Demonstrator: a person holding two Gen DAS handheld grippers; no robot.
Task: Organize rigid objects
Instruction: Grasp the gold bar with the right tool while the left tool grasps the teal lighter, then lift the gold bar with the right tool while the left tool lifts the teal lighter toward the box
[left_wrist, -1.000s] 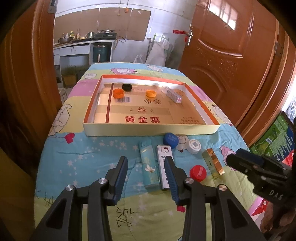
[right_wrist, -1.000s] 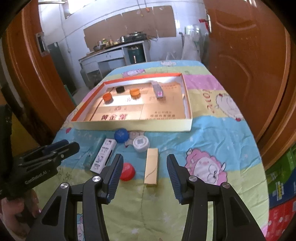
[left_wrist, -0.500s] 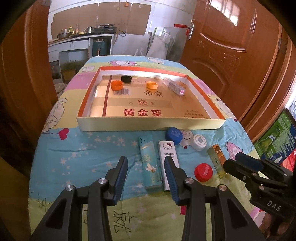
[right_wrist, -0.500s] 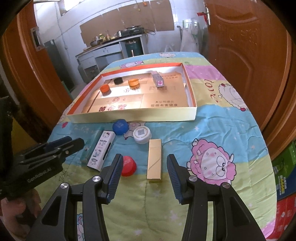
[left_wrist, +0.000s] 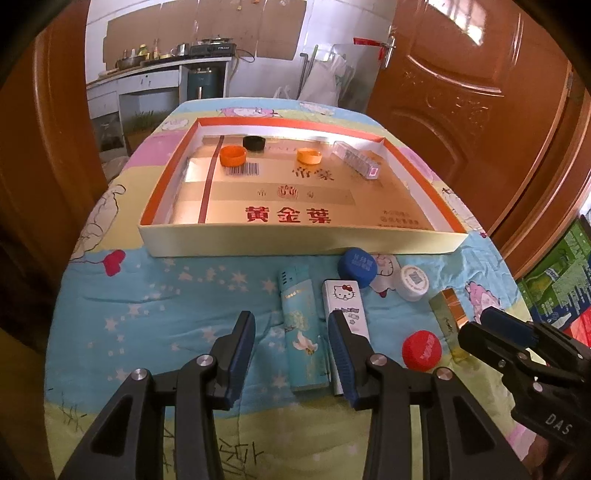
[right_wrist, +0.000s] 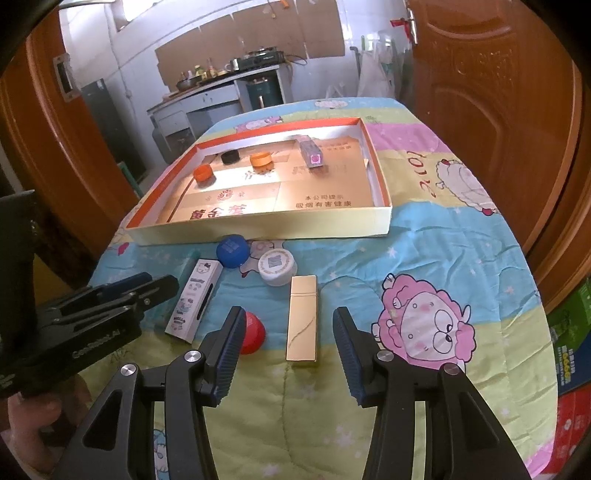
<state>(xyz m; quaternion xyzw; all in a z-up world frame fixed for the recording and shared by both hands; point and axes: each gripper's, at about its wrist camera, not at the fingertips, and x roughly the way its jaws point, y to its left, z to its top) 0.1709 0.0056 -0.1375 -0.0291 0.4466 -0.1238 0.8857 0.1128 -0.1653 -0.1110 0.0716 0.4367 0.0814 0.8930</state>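
Cartoon-print quilt (right_wrist: 443, 266) bears 1 shallow box (left_wrist: 295, 246); my left gripper (left_wrist: 291, 354) gapes over the teal lighter (left_wrist: 303, 332) (untouched); right gripper (right_wrist: 288, 349) gapes, empty, above the gold lighter (right_wrist: 302, 317).

A quilted cotton-like cloth (right_wrist: 424, 258) with cartoon prints covers the worktop, soft, matt and slightly wrinkled. On it sits a shallow cardboard tray (left_wrist: 295, 243) with matt cream walls and a glossy gold printed floor. A gold lighter (right_wrist: 302, 317) looks like polished, mirror-smooth metal. The red cap (left_wrist: 421, 349), blue cap (left_wrist: 357, 262) and white cap (left_wrist: 413, 282) are smooth plastic. Each hand-held gripper (right_wrist: 288, 354) is matt black plastic with ribbed blue pads (right_wrist: 229, 347) and shiny metal screws. The door (left_wrist: 461, 92) is varnished wood.
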